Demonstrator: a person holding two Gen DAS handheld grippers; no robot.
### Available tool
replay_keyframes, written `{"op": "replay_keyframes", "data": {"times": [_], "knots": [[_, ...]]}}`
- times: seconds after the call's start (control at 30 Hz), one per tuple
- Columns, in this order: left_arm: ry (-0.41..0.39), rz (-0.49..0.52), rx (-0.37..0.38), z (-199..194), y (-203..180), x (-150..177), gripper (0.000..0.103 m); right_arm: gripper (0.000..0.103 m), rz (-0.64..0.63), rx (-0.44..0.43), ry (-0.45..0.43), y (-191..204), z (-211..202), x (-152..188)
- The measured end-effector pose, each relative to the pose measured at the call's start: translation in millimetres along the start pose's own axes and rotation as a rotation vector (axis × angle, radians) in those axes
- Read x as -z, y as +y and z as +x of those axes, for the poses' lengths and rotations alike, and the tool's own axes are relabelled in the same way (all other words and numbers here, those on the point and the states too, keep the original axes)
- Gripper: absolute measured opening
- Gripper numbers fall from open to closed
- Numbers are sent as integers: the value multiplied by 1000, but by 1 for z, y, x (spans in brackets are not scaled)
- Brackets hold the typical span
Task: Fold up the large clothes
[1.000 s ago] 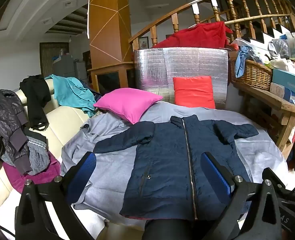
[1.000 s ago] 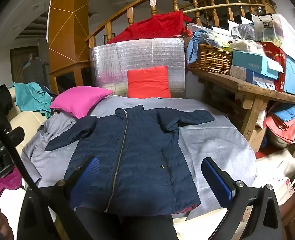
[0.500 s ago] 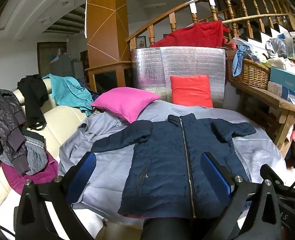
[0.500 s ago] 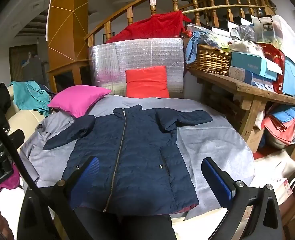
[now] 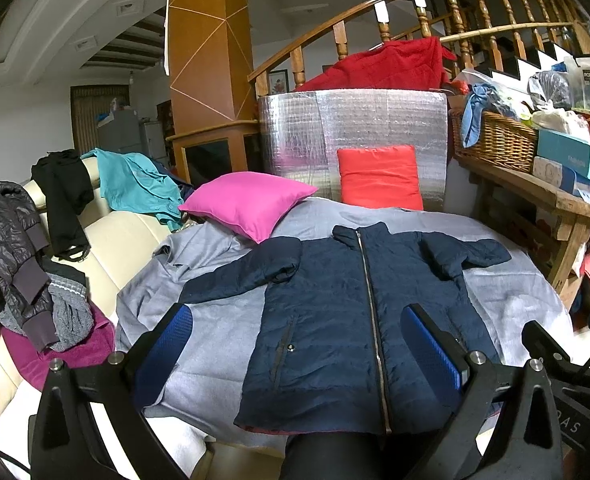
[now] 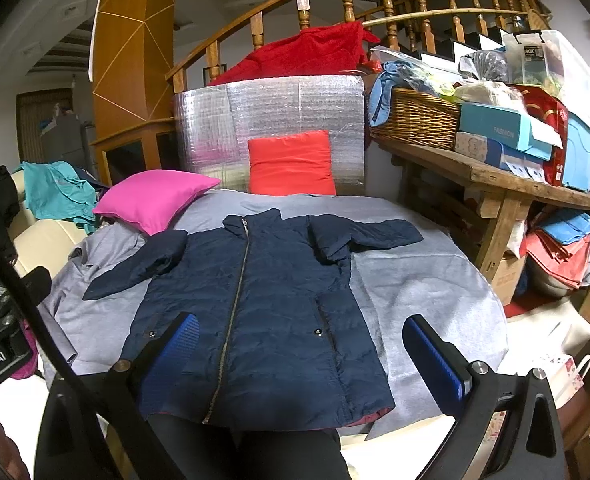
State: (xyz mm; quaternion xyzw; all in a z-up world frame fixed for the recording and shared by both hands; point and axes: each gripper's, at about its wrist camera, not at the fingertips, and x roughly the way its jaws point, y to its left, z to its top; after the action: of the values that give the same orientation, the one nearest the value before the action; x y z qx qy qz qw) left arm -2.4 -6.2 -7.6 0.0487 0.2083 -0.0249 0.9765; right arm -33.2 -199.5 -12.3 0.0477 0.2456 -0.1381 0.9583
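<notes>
Two grippers, left (image 5: 297,346) and right (image 6: 305,354), hang with jaws released above a navy zip-front jacket (image 6: 255,308), spread flat, sleeves out, on a grey cloth (image 6: 423,280). "Robot.AI" marks the left tool's body; a teal box (image 6: 503,128) beyond reads "FASHION". The view has barely shifted since a second ago.

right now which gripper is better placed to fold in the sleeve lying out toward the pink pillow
Left, probably. That sleeve stretches out on the left half of the navy jacket, close ahead of the open left gripper. The right gripper, also open, sits over the hem's right side and would have to cross the zipper.
</notes>
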Motion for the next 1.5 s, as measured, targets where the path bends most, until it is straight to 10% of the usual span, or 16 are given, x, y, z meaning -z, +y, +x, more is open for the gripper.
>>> {"op": "replay_keyframes", "data": {"times": [1.5], "knots": [[30, 2, 12, 10, -1, -1, 103, 103, -15, 14, 20, -1, 8, -1]]}}
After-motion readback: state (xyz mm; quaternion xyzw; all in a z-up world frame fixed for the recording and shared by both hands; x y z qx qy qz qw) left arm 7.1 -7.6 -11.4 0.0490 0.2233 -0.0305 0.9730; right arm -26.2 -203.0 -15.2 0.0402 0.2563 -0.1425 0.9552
